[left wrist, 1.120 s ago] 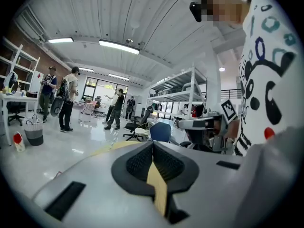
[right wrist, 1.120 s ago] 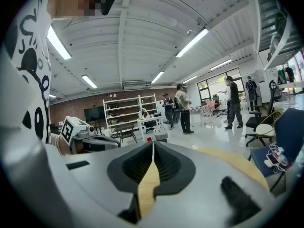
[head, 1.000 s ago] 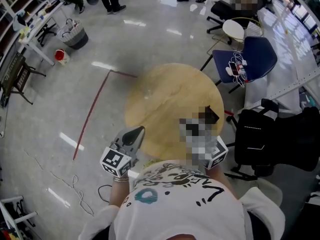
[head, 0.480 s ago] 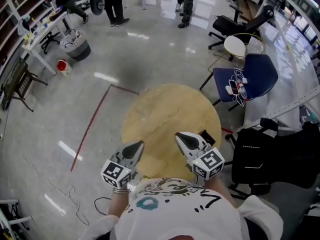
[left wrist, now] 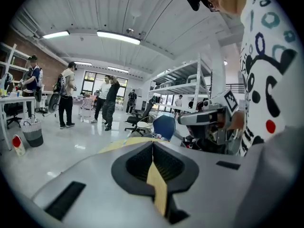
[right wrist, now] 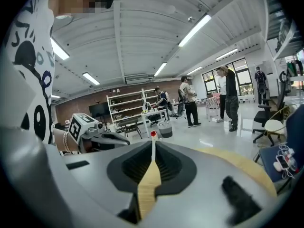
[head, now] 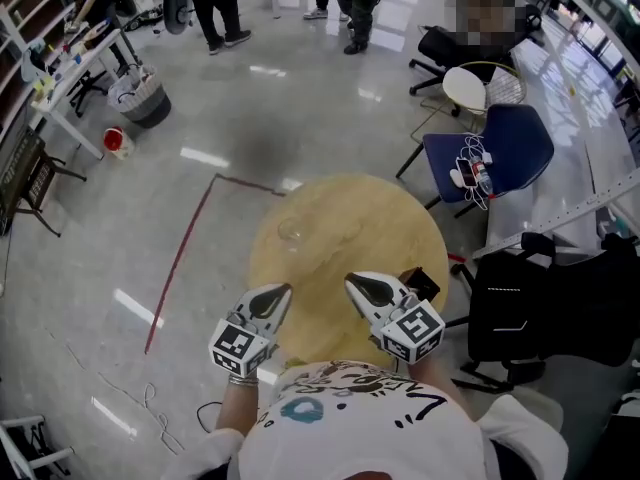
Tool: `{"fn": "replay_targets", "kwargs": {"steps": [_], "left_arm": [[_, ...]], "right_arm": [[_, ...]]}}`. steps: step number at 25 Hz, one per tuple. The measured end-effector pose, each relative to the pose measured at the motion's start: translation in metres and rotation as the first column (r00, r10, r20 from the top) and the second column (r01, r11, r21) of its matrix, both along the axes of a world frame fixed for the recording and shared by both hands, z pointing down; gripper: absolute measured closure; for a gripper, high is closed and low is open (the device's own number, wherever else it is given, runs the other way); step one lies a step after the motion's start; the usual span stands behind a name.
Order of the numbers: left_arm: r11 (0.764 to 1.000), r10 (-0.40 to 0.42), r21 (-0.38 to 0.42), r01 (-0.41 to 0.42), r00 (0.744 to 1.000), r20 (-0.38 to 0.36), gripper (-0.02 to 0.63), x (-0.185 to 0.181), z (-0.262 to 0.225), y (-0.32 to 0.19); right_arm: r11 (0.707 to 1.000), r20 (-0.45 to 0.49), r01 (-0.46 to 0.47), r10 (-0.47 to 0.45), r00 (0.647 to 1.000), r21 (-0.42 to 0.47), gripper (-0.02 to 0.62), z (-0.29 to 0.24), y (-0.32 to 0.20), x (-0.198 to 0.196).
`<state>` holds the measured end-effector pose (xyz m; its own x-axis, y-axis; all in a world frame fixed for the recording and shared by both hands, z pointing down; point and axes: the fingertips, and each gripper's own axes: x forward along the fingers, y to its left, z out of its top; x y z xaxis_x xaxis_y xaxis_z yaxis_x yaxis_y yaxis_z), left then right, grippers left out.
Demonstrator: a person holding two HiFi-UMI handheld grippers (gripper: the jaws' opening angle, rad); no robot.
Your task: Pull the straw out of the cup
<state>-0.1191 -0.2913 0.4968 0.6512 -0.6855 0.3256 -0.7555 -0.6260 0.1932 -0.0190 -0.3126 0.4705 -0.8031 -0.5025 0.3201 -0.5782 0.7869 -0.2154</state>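
Observation:
A faint clear cup [head: 292, 232] stands on the left part of the round wooden table [head: 390, 230]; I cannot make out a straw in it. My left gripper [head: 276, 293] hovers at the table's near edge, below the cup, jaws pressed together and empty. My right gripper [head: 353, 282] is beside it over the near edge, also shut with nothing held. In the left gripper view the shut jaws [left wrist: 153, 144] point over the table toward the right gripper [left wrist: 205, 118]. In the right gripper view the shut jaws [right wrist: 153, 144] show the left gripper [right wrist: 100, 137] alongside.
A small black object [head: 421, 284] lies at the table's right edge. A blue chair [head: 490, 146] with a phone and cables stands at right, a black bag [head: 540, 293] below it. Several people stand at the far end of the room. Red tape [head: 185, 258] marks the floor at left.
The head view has tilted, so the table sits lower in frame and the cup shows. Both grippers stay shut near the table's near edge, the right one a little forward.

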Motion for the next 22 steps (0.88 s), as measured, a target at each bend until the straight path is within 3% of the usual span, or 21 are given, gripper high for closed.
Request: {"fn": "replay_targets", "kwargs": {"steps": [8,11,22], "left_arm": [[0.998,-0.049,-0.033,0.049,0.998,-0.025,0.591,-0.029,0.021,-0.025],[0.997,-0.05,-0.056,0.048,0.998,-0.028,0.591,-0.037,0.032,-0.028],[0.992,-0.055,-0.118,0.048,0.997,-0.061,0.591,-0.054,0.054,-0.036]], "right_arm": [[1.0,-0.058,0.024,-0.025,0.998,-0.02,0.56,0.025,-0.029,-0.037],[0.999,-0.105,0.028,-0.031,0.994,-0.032,0.492,0.043,-0.043,-0.053],[1.0,-0.197,0.007,-0.003,0.98,0.018,0.491,0.09,-0.095,-0.103]]}}
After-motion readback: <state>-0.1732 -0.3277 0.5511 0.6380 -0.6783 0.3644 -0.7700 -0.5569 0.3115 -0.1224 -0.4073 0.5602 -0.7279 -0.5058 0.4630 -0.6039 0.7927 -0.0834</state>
